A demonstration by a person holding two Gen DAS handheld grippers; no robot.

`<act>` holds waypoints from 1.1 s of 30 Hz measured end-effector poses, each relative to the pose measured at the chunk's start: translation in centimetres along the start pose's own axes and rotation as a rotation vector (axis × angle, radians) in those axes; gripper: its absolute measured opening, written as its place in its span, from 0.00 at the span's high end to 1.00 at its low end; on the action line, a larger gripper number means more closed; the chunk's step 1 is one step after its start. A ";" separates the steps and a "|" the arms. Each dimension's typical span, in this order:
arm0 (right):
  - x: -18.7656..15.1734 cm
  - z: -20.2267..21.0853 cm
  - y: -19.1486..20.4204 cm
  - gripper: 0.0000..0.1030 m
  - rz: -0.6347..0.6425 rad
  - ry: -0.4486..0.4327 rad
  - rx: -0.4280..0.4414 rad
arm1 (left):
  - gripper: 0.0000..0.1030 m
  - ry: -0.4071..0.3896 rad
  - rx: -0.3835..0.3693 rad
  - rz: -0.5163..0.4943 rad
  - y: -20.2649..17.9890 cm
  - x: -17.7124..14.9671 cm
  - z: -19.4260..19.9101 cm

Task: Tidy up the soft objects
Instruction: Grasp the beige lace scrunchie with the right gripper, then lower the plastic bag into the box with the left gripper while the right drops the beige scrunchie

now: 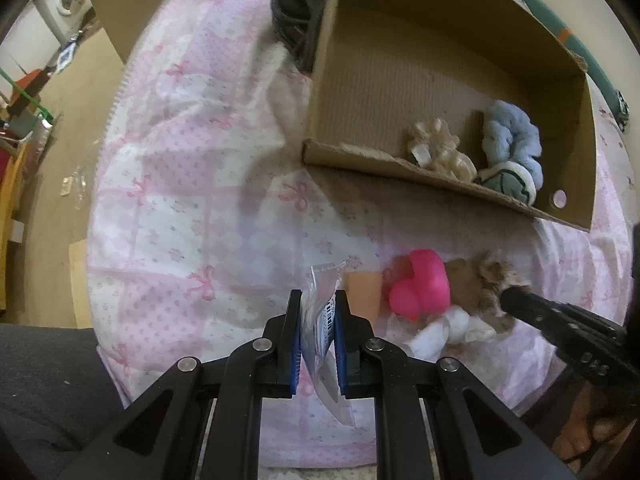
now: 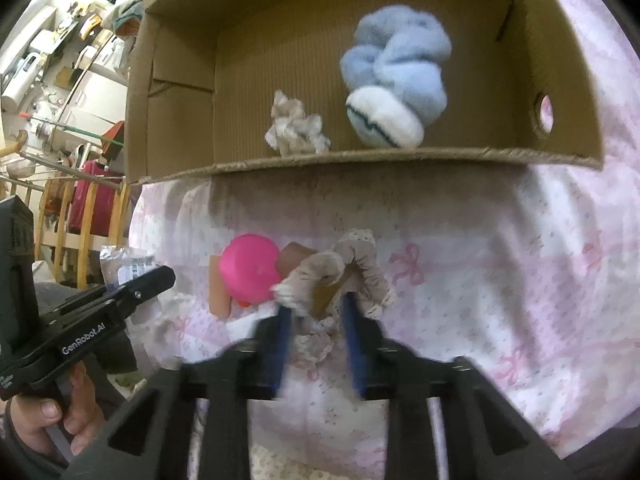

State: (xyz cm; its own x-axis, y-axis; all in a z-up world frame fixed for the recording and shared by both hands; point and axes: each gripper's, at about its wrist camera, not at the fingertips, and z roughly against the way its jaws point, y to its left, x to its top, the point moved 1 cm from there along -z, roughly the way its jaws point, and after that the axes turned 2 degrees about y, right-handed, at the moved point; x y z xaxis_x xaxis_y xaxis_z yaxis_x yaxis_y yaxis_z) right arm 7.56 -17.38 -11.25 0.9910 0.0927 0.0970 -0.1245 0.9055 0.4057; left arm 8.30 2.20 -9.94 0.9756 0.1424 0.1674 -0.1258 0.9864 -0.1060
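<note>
My left gripper (image 1: 318,300) is shut on a clear plastic packet (image 1: 322,320) with a barcode label, held over the pink bedsheet. My right gripper (image 2: 316,304) is closed around a beige frilly scrunchie (image 2: 344,272) on the sheet; in the left wrist view the scrunchie (image 1: 480,284) lies right of a pink rubber duck (image 1: 422,284). The duck (image 2: 250,272) is just left of the right gripper. A cardboard box (image 1: 400,168) holds a blue fluffy scrunchie (image 1: 512,136), a cream scrunchie (image 1: 440,148) and a white-and-green soft piece (image 1: 508,182).
A tan sponge block (image 1: 364,292) and white fluff (image 1: 440,330) lie by the duck. A dark garment (image 1: 296,12) lies behind the box. The bed edge drops to the floor on the left, with furniture (image 2: 80,208) beyond.
</note>
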 end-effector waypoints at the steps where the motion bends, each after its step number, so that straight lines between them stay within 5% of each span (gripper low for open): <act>1: 0.1 0.3 0.0 0.90 0.000 -0.010 0.001 | 0.88 -0.007 0.004 0.003 0.1 0.1 0.1; 8: 0.3 3.5 -1.2 0.91 -0.043 -0.111 0.075 | 0.88 -0.007 0.010 0.008 0.5 0.2 0.1; 13: 0.1 6.4 -1.1 0.91 -0.043 -0.198 0.239 | 0.88 0.004 0.020 -0.001 0.2 0.0 -0.3; 23: 0.3 7.0 -0.3 0.91 -0.009 -0.239 0.232 | 0.88 -0.034 -0.008 -0.005 0.0 0.4 2.1; 33: 1.2 13.6 0.6 0.91 0.045 -0.421 0.208 | 0.88 -0.225 -0.036 -0.059 -1.8 4.6 9.9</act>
State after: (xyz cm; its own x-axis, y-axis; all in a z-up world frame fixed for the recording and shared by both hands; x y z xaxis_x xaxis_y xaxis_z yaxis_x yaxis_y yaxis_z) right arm 8.03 -22.38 1.42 0.8831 -0.0851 0.4614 -0.2167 0.7983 0.5620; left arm 11.25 1.91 0.71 0.9158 0.1036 0.3882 -0.0597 0.9905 -0.1235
